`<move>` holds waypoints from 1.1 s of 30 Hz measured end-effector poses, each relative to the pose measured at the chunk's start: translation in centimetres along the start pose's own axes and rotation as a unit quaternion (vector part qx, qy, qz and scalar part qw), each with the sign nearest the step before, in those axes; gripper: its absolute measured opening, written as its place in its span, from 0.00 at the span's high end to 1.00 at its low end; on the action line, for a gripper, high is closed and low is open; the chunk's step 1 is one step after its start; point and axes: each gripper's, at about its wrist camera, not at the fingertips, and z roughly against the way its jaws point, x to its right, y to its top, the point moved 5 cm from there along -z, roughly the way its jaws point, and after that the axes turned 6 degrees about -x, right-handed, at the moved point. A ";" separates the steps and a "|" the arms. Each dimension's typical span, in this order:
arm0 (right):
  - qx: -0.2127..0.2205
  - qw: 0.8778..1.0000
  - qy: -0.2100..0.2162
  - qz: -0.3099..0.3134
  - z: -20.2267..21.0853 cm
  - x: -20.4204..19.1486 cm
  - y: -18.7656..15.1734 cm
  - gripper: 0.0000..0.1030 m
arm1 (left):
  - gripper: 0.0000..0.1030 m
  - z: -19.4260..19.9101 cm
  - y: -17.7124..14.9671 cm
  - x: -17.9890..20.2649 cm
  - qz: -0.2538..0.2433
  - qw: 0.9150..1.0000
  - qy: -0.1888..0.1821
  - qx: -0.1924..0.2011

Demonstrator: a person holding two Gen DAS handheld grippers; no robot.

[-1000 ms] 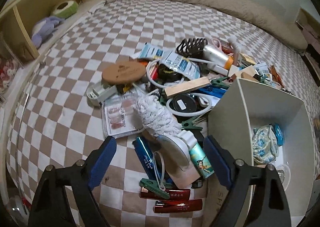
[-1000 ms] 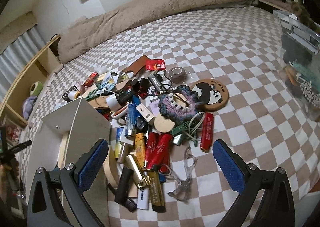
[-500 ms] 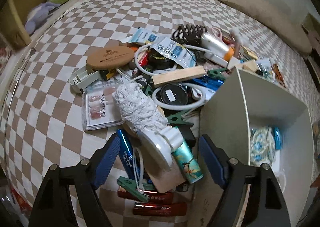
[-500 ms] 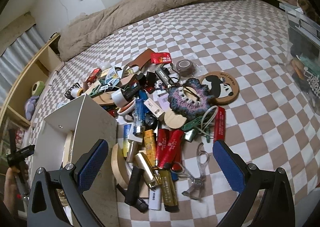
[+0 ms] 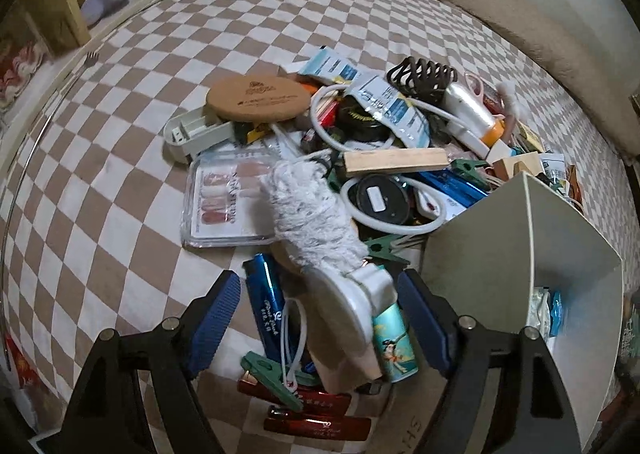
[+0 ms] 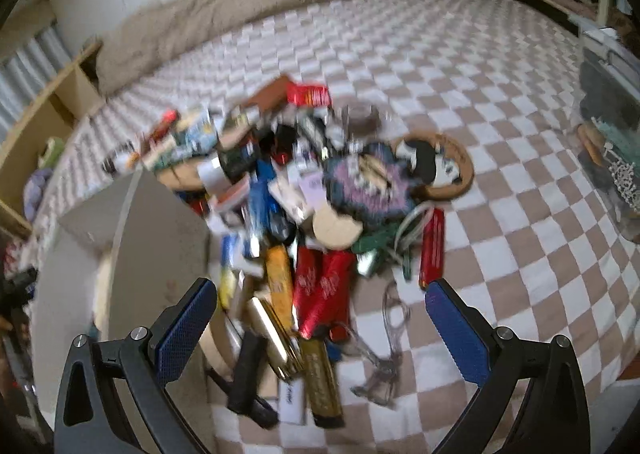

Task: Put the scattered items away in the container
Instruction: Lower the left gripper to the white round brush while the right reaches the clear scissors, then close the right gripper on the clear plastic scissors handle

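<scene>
Low in the left wrist view, the left gripper [image 5: 318,308] hangs with its blue pads spread on either side of a white-headed brush [image 5: 320,238] with a fluffy grey-white top, and a small teal can [image 5: 394,342] lies against the right-hand pad. Neither pad seems to press on anything yet. I'd say the step in hand is the approach for a pick: the next move calls for lowering over the brush, closing on its firm white body rather than the fluff, then swinging right to the white container [image 5: 532,238], which stands at the right of the frame, touching the pile [image 5: 376,158] of scattered items on the checkered bedspread [image 5: 120,158].

Across in the right wrist view, the right gripper [image 6: 320,328] is likewise wide apart and empty, poised above red and gold lighters [image 6: 320,286] at lower centre.

That view is smeared with motion, so most items there are hard to name. What lies under the brush is hidden, and the container's right side is cut off, with only a patterned pouch showing inside.
</scene>
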 end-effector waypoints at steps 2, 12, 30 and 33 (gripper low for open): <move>-0.029 0.999 -0.010 0.010 -0.9 0.2 -0.6 0.00 | 0.22 -0.2 -0.1 -0.2 0.001 1.000 0.003 -0.003; -0.084 0.994 -0.044 0.048 -1.6 2.1 -3.4 0.00 | 0.22 -0.6 -0.6 -0.4 -0.015 1.000 0.007 -0.010; -0.146 0.988 -0.048 0.025 -4.4 4.1 -4.6 0.42 | 0.20 -0.3 -0.9 -1.3 -0.016 1.000 0.022 -0.006; -0.160 0.984 -0.058 0.044 -5.4 4.2 -5.1 0.57 | 0.20 -0.2 -0.9 -1.6 -0.011 1.000 0.024 -0.006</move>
